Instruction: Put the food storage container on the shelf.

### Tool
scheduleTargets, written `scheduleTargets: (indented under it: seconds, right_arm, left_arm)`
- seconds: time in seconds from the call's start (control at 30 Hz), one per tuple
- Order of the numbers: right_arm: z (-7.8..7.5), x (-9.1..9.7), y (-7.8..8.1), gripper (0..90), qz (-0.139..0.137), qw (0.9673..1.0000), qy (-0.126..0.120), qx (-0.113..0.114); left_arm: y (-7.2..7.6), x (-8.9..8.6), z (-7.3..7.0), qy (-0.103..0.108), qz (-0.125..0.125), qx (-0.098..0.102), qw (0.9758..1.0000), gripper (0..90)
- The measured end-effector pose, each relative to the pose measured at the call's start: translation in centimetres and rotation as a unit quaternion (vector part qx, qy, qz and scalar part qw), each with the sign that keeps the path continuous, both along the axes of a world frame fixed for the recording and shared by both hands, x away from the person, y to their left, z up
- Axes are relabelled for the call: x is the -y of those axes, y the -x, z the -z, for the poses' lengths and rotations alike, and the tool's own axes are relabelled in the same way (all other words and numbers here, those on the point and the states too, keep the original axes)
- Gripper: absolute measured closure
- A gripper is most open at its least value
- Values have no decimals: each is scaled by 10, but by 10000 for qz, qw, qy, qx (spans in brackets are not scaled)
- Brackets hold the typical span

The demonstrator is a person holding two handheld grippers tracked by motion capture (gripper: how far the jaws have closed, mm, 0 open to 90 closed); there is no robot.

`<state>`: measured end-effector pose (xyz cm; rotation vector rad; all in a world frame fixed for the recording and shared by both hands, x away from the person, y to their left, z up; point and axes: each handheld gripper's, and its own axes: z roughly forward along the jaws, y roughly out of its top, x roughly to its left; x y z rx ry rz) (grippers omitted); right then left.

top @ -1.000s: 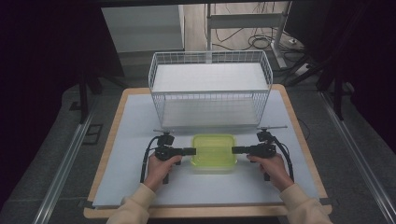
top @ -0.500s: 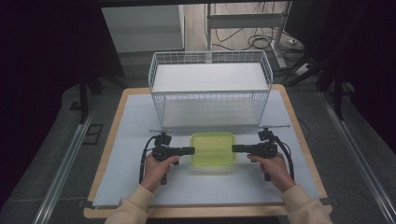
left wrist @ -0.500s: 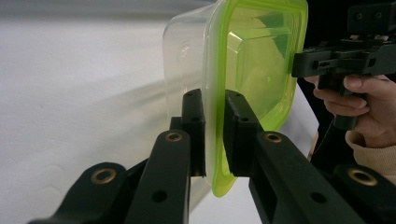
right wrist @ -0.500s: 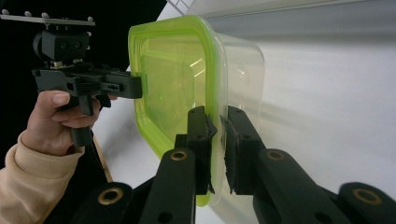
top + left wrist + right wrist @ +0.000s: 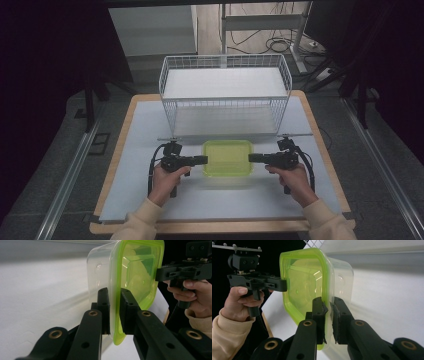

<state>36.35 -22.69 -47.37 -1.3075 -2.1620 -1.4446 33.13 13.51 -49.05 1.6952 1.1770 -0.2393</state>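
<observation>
Two grips: left gripper (image 5: 202,160) and right gripper (image 5: 252,158) each clamped on the lid rim of the container (image 5: 227,158), at opposite short ends.
Location: container sits just in front of the wire basket (image 5: 225,102), on the bench (image 5: 125,200).
Weight: judged light; appears empty.
Stiffness: thin clear tub, green lid (image 5: 135,272); likely to flex under pinch.
Surface: smooth plastic, slip risk.
Hold point: the rim flange, as taken; keep both ends level.
</observation>
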Motion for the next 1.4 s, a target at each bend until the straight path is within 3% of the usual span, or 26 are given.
scheduleTargets:
  seconds: [0.53,1.4]
  right_arm:
    - [-19,-2,7,814,-5,9992,-13,390]
    - [-38,-4,9,813,-21,9980,-37,633]
  left_arm:
    - [5,-2,-16,74,-45,177,9998,806]
    - [4,-4,-35,80,-33,347,9994,806]
